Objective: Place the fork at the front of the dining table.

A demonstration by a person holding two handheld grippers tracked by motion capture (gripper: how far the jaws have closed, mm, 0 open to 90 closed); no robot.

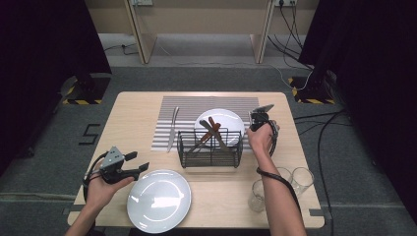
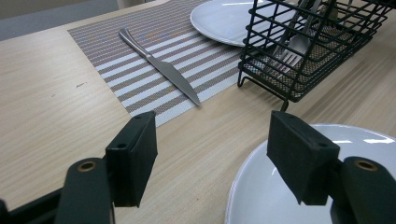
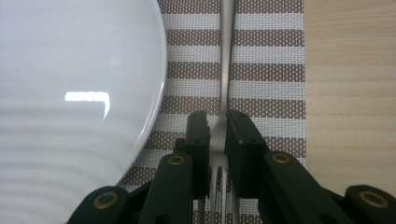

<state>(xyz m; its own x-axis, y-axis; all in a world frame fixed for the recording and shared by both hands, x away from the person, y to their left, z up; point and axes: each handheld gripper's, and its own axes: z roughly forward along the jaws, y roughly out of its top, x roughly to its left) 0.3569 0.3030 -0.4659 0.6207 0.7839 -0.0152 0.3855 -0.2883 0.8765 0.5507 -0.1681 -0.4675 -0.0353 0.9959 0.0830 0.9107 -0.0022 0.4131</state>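
My right gripper (image 1: 256, 118) (image 3: 217, 116) points down at the striped placemat (image 1: 196, 105) (image 3: 261, 88), just right of the white plate (image 1: 226, 120) (image 3: 70, 93). A metal fork (image 3: 226, 70) lies flat on the mat with its neck between the jaws, and the pads stand slightly off it. My left gripper (image 1: 137, 162) (image 2: 212, 154) hovers open and empty at the front left, beside a second white plate (image 1: 159, 199) (image 2: 261, 196). A table knife (image 1: 172, 129) (image 2: 161, 66) lies on the mat's left side.
A black wire cutlery basket (image 1: 210, 147) (image 2: 317, 51) holding several utensils stands mid-table in front of the far plate. Two clear glasses (image 1: 301, 181) (image 1: 256, 195) stand at the front right, near my right forearm. Bare wood lies along the table's left side.
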